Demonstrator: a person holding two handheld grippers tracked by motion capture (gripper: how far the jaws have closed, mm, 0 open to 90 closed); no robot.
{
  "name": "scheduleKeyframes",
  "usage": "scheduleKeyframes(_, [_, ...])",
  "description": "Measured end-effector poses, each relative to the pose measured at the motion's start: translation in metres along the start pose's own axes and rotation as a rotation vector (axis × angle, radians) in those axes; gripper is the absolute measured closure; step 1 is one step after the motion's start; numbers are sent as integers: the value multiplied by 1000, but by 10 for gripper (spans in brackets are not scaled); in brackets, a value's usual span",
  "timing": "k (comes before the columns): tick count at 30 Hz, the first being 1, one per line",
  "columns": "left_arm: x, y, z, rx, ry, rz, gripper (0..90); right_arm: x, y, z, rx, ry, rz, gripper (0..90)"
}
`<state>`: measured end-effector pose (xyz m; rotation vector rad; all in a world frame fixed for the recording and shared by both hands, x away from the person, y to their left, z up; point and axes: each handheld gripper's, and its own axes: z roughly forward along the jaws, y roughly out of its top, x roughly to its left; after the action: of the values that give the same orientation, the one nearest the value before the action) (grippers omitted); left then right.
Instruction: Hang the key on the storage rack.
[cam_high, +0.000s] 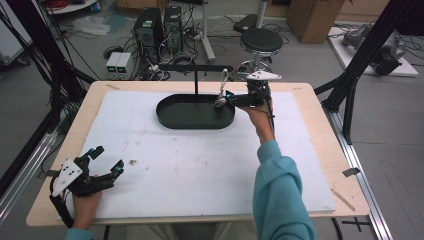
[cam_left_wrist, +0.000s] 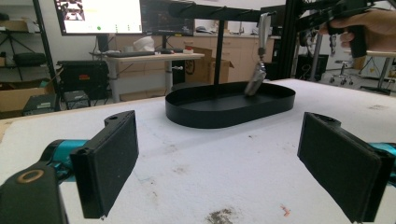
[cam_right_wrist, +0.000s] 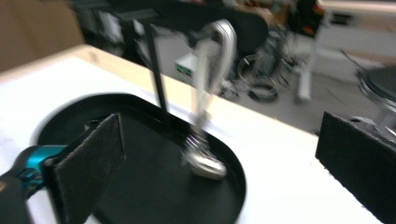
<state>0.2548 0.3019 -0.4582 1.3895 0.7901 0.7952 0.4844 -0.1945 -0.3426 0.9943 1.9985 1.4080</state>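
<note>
You hold two spread grippers: left gripper (cam_high: 104, 160) near-left, right gripper (cam_right_wrist: 224, 154) by one silver metal spoon (cam_high: 222, 91) hanging over one black oval tray (cam_high: 172, 119).

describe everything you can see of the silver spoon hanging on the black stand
The spoon looks like shiny silver metal, with a handle bent into a hook at the top that sits over the stand's crossbar. It hangs down with its bowl low, at or just above the floor of the black oval tray, near the tray's right end. It is blurred in the right gripper view. The right gripper is open right beside the bowl, not gripping it.
</note>
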Motion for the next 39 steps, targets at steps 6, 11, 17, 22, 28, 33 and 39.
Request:
scheduleKeyframes(6, [0, 0, 0, -2, 1, 1, 129, 0, -13, -42, -75, 117, -20, 6])
scheduleKeyframes(11, [0, 0, 0, -1, -1, 7, 129, 3, -38, -87, -118, 165, -67, 6])
scheduleKeyframes(17, [-1, 0, 0, -2, -1, 7, 129, 1, -72, -130, -179, 163, -82, 6])
scheduleKeyframes(22, [-1, 0, 0, -3, 0, 11, 129, -2, -105, -152, -204, 129, -76, 6])
scheduleKeyframes(28, [-1, 0, 0, -3, 1, 11, 129, -1, -149, -167, -271, 61, -71, 6])
scheduleKeyframes(33, [-1, 0, 0, -4, 2, 12, 129, 0, -168, -168, -297, 31, -60, 6])
scheduleKeyframes(39, [-1, 0, 0, -3, 2, 11, 129, -2, -181, -167, -291, 24, -20, 6])
